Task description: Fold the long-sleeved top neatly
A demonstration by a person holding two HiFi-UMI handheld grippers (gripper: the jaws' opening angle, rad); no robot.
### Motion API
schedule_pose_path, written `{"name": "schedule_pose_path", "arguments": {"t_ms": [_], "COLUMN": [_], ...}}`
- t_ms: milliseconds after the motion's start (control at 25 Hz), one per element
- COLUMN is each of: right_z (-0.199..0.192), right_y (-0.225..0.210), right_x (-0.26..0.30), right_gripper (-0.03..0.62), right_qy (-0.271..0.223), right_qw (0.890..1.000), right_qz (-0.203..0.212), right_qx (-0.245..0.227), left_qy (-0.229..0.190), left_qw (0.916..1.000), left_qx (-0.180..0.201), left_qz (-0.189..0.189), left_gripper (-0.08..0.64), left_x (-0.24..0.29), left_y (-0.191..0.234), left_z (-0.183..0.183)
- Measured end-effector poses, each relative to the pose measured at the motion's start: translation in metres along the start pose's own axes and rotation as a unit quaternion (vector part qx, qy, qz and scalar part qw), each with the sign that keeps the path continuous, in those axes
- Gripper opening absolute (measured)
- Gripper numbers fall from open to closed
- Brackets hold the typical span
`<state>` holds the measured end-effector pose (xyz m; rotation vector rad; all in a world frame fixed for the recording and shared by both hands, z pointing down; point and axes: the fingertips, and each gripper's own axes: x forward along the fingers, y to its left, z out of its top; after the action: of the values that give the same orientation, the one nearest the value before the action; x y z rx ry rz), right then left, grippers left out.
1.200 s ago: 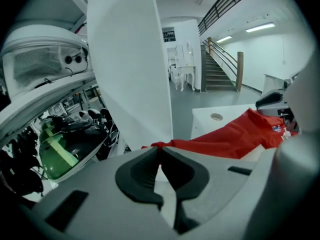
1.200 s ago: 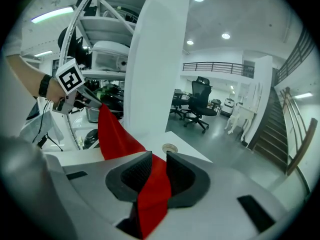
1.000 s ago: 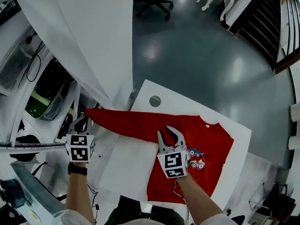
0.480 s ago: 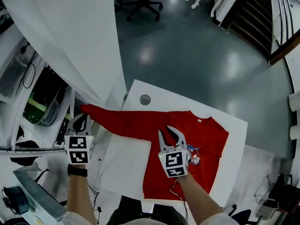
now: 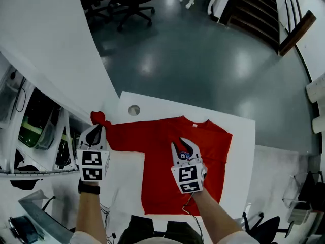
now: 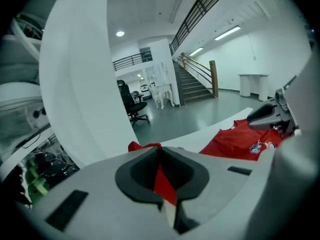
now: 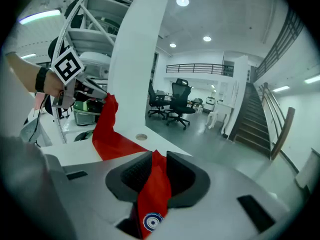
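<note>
At the left edge of the white table (image 5: 238, 136), the left gripper (image 5: 94, 134) has its jaws clamped on the cuff end of the red long-sleeved fabric top (image 5: 162, 182), sleeve raised. From it the sleeve runs straight rightward to the body, spread flat on the table. There the right gripper (image 5: 183, 146) pinches a fold of chest fabric beside the round printed emblem (image 7: 150, 222). Folding the sleeve across likely falls to the left hand.

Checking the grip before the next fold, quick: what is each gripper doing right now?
Left gripper: closed on the sleeve of the red top.
Right gripper: closed on a pinch of the red top's front.
</note>
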<state>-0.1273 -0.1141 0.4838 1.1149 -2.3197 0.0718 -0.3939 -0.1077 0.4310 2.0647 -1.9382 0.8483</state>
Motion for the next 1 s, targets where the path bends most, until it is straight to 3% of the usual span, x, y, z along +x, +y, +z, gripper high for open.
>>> {"name": "schedule_pose_path", "arguments": {"t_ms": [520,760,1000], "right_z": [-0.068,-0.102,-0.140], "right_y": [-0.105,-0.146,-0.177], "right_x": [-0.087,-0.129,-0.167], "right_gripper": [0.102,0.102,0.102], "right_qy": [0.010,0.016,0.029], "right_qw": [0.996,0.992,0.987], "right_qz": [-0.075,-0.108,-0.136], "right_qx": [0.040,0.058,0.080], "left_qy": [-0.052,-0.087,-0.099], "left_qw": [0.9960,0.9883,0.9796], "left_qx": [0.042,0.070,0.110], "left_qz": [-0.060,-0.103,-0.136], "left_gripper": [0.023,0.023,0.023], "left_x": [0.016,0.017,0.021], "left_y": [-0.137,-0.214,-0.299], "left_z": [0.086,0.126,0.135]}}
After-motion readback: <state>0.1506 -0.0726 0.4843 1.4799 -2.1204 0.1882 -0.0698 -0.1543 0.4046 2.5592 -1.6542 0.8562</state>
